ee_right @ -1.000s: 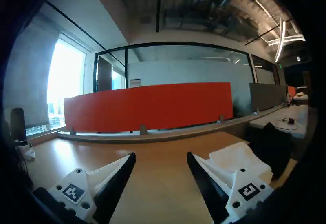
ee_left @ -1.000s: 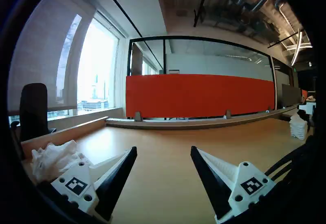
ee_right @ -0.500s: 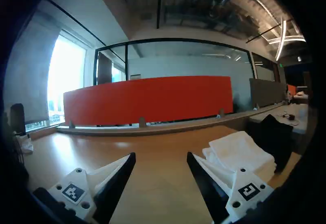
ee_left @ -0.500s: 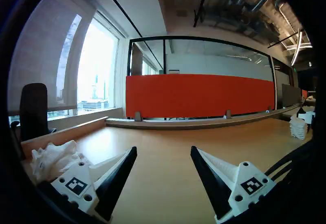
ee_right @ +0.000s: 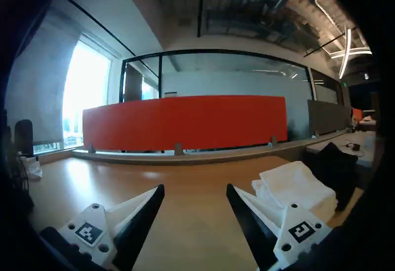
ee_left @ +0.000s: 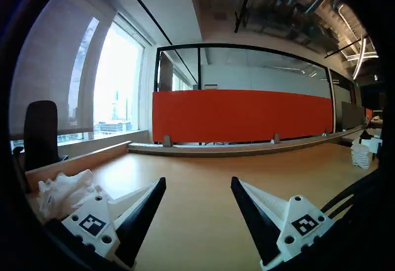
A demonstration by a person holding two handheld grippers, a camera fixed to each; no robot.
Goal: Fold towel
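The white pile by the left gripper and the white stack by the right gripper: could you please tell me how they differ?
The pile is crumpled and loose; the stack is folded flat in neat layers. The pile lies toward the window; the stack sits beside a black object. Both are white cloth resting on the wooden table.

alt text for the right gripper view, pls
The right gripper points across a wooden table, jaws open with nothing between them. A stack of folded white towels lies on the table at the right of the picture, and an orange divider spans the table's far edge.
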